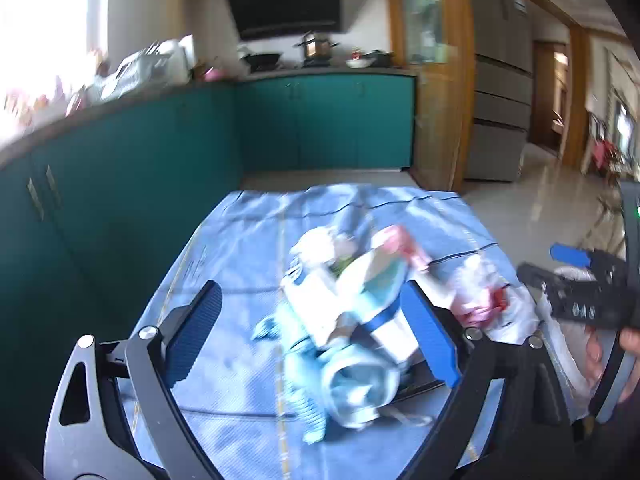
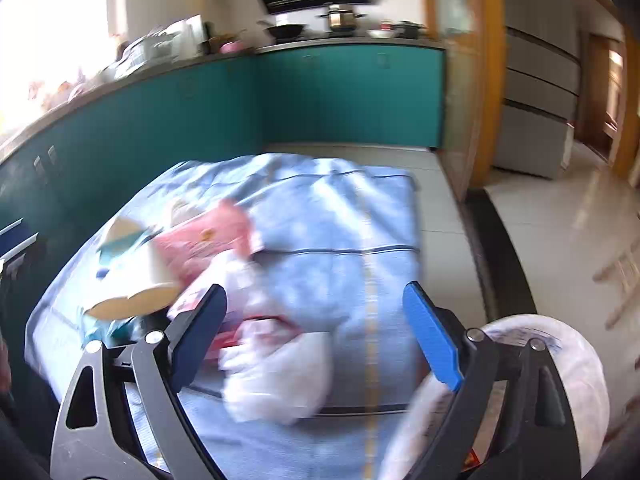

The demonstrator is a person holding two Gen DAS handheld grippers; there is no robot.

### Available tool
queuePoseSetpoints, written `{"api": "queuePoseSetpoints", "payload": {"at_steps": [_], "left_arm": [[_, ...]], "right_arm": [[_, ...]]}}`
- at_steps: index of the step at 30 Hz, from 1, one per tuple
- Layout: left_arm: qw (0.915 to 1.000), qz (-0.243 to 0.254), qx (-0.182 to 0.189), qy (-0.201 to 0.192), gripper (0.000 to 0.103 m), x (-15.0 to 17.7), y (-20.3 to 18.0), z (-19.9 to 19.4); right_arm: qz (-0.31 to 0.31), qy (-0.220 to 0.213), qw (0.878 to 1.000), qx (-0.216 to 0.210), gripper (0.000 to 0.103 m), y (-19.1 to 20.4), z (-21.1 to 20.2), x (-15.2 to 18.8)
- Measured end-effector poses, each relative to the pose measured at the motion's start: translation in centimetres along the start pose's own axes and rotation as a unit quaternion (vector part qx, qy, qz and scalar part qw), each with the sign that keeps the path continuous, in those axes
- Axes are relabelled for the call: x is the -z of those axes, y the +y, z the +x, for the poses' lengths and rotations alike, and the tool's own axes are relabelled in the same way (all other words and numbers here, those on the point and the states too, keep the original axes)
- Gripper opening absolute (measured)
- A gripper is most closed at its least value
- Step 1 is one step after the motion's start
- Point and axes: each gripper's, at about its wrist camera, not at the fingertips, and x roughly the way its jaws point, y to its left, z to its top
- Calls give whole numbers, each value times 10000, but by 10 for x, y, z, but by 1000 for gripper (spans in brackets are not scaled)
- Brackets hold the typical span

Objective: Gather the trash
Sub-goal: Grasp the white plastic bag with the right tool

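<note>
Item 1, the pale blue quilted cloth (image 1: 240, 264) spread on the floor, filling the lower centre of both views. It bears all the trash; you need not lift it.

Item 2, the white and teal crumpled cardboard carton (image 1: 360, 300), centre of the left wrist view and left of centre in the right wrist view (image 2: 132, 276). You should find it light and half stiff, its torn flaps likely to bend. Its long axis looks to run from lower left to upper right in the left view. Take it across a folded edge, not a loose flap.

Item 3, the thin white plastic bag with red print (image 2: 276, 372), lower centre of the right wrist view, lower right in the left view (image 1: 500, 304). Judge it soft, very light and slippery; pinch a bunched fold. It has no clear long axis.

Item 4, the pink crinkled snack packet (image 2: 208, 236), just above the bag and touching the carton. Light, thin film; grip a flat corner. Blur hides which way it points.

Item 5, the left gripper (image 1: 312, 336): fingers spread wide, holding nothing, with the carton between them; whether it hangs above or touches, you cannot tell.

Item 6, the right gripper (image 2: 316, 336): fingers likewise apart and empty, over the white bag.

Item 7, a white rounded bag-like object (image 2: 568, 364), lower right, behind the right gripper; too blurred to identify.
</note>
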Motion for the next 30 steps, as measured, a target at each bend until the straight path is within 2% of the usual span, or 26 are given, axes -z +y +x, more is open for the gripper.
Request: {"api": "queuePoseSetpoints", "payload": {"at_steps": [1,3,6,14,15,17,18,20,23,30], "left_arm": [[9999,-99,11,85,91,2,6,4],[9994,-240,90,235,91,8,15,9],[9986,-259,214,411,91,14,18,10],[9981,-139,364,480,92,24,1,12],[9982,-161,323,487,92,26,0,13],[9985,-210,225,445,92,27,1,12],[9985,-223,218,442,92,27,2,12],[9985,-257,212,441,92,28,3,11],[9985,-289,140,435,92,29,5,10],[9973,-474,-48,561,92,33,22,15]], "right_arm": [[-110,104,9999,-66,88,6,3,3],[-353,271,9990,63,88,16,10,10],[-480,474,9976,163,88,19,19,20],[-418,497,9978,162,87,16,15,30],[-418,481,9979,143,85,17,13,32],[-424,484,9979,57,63,18,13,32],[-425,497,9979,42,57,18,11,34],[-412,532,9977,-32,35,18,10,34],[-395,545,9975,-199,27,18,7,35],[-398,272,9958,-776,27,23,-10,30]]}}
